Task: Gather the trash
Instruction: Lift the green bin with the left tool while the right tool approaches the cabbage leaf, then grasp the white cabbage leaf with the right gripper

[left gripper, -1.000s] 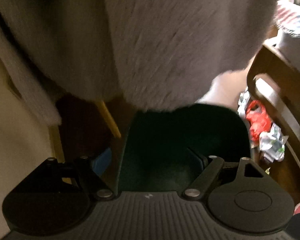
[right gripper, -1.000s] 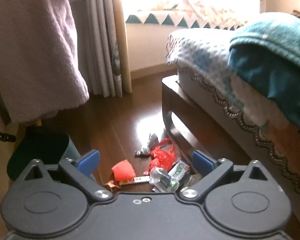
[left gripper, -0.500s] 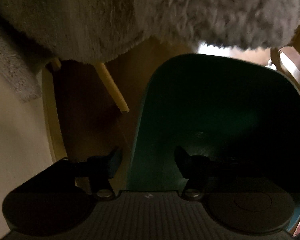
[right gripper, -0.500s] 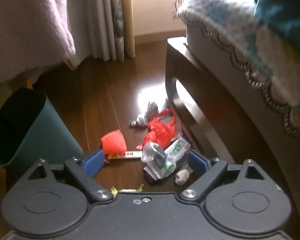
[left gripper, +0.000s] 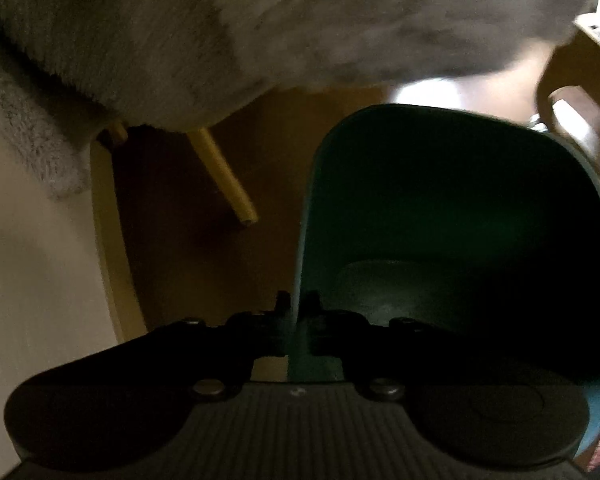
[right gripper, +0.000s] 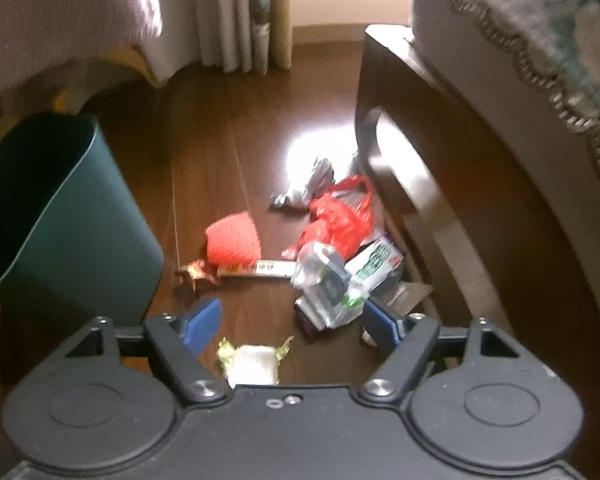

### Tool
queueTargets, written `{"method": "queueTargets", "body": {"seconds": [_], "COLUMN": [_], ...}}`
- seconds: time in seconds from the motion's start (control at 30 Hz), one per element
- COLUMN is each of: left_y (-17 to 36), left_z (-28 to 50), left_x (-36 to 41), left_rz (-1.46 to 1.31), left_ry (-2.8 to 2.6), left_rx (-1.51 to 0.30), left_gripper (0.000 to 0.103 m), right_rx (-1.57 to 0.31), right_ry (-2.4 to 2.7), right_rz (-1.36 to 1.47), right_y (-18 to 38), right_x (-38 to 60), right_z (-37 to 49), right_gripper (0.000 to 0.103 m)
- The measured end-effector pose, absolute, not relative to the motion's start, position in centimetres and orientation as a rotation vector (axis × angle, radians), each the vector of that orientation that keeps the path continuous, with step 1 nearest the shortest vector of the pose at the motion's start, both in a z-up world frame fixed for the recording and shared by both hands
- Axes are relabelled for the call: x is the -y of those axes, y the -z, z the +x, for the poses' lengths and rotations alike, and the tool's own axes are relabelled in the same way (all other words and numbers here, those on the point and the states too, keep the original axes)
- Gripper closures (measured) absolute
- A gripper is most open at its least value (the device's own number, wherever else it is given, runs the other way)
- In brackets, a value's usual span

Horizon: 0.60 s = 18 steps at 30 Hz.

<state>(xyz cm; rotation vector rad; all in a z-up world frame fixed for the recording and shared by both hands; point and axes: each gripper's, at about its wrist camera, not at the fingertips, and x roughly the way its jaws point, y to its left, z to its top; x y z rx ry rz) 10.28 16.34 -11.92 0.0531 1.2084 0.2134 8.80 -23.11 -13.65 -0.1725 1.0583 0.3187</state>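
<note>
A dark green bin (left gripper: 460,208) stands on the wooden floor; my left gripper (left gripper: 298,312) is shut on its near rim, one finger inside and one outside. The same bin (right gripper: 60,216) shows at the left of the right wrist view. A heap of trash lies on the floor by the bed frame: a red net (right gripper: 234,240), a red plastic bag (right gripper: 340,216), a silver wrapper (right gripper: 304,188), clear and green-white packets (right gripper: 340,284), and a white-and-yellow candy wrapper (right gripper: 254,362). My right gripper (right gripper: 290,320) hovers low over the heap, its jaws closing, with nothing pressed between the pads.
A fluffy pale blanket (left gripper: 260,20) hangs over a chair with a yellow leg (left gripper: 224,176) behind the bin. A dark wooden bed frame (right gripper: 440,184) with a fringed cover bounds the right side. Curtains (right gripper: 240,12) hang at the back.
My left gripper came down and closed on the bin's rim. My right gripper dropped toward the trash heap, its blue fingers narrowing, and the candy wrapper came into view.
</note>
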Motion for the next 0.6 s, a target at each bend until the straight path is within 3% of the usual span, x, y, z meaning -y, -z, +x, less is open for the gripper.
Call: {"method": "queueTargets", "body": {"seconds": [0.27, 0.6], "left_y": [8.8, 8.9], "left_z": [6.2, 5.9], "left_x": [-8.7, -7.2], "left_rz": [0.127, 0.102], "left_ry": [-0.19, -0.203], "left_rx": [-1.153, -1.151], "left_gripper": [0.098, 0.097], "right_rx": [-1.267, -1.435], "right_ry": [-0.415, -0.37], "right_rz": [-0.245, -0.218], "right_y": [22.4, 33.4], "right_x": [21.5, 19.5], "right_z": [9.8, 11.6], "right_gripper": [0.037, 0.047]}}
